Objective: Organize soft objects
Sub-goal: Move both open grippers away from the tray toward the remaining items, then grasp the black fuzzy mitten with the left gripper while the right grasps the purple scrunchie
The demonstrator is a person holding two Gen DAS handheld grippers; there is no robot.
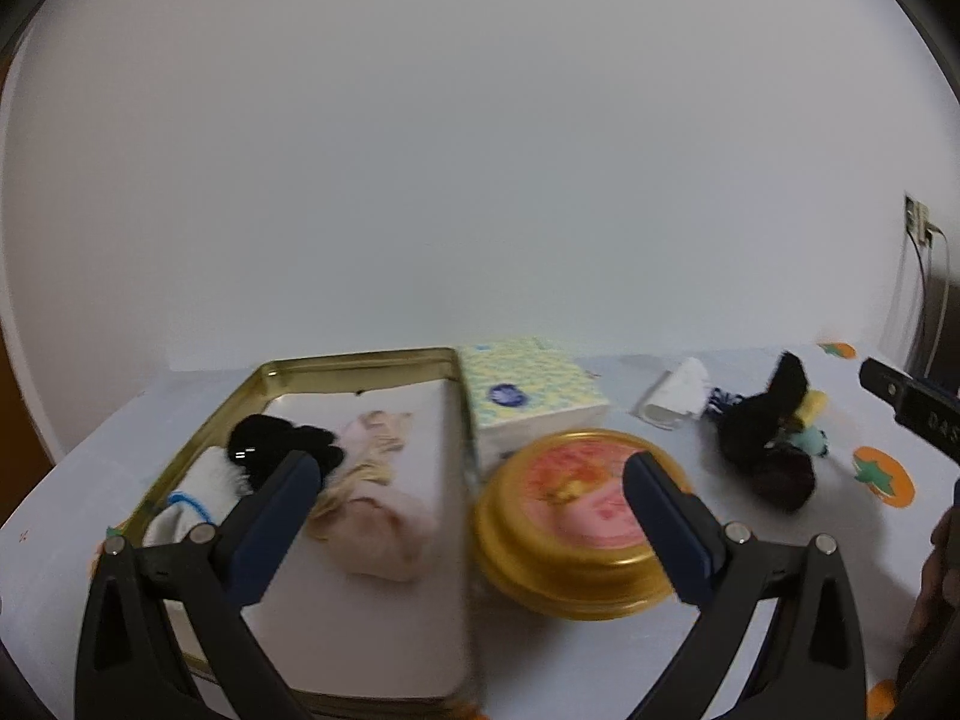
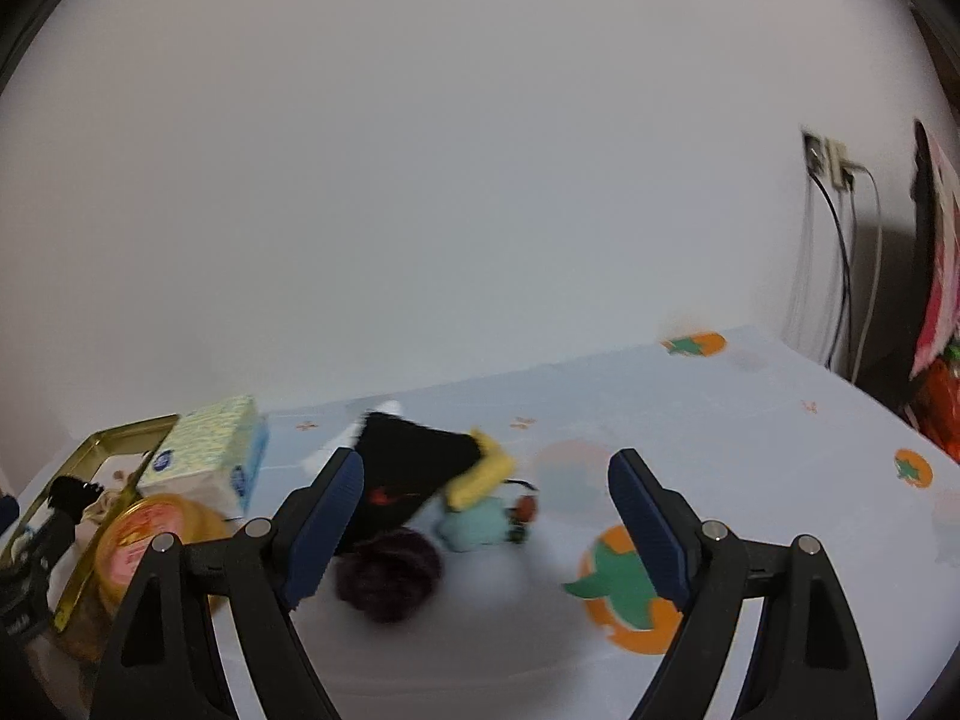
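Observation:
A gold rectangular tin (image 1: 354, 360) lies open at the left of the table. It holds a black fuzzy item (image 1: 270, 444), a pink cloth bundle (image 1: 378, 516) and a white rolled cloth (image 1: 192, 498). My left gripper (image 1: 474, 486) is open and empty, above the tin's right side. A pile of soft things lies on the table: a black cloth (image 2: 414, 468), a dark maroon scrunchie (image 2: 387, 576), a yellow piece (image 2: 480, 474) and a light blue piece (image 2: 474, 528). My right gripper (image 2: 486, 498) is open and empty, just in front of this pile.
A round gold tin with a pink lid (image 1: 576, 528) stands right of the rectangular tin. A tissue box (image 1: 528, 396) stands behind it. A white roll (image 1: 678, 390) lies by the wall. The tablecloth (image 2: 720, 420) has orange fruit prints. Cables hang from a wall socket (image 2: 828, 162) at right.

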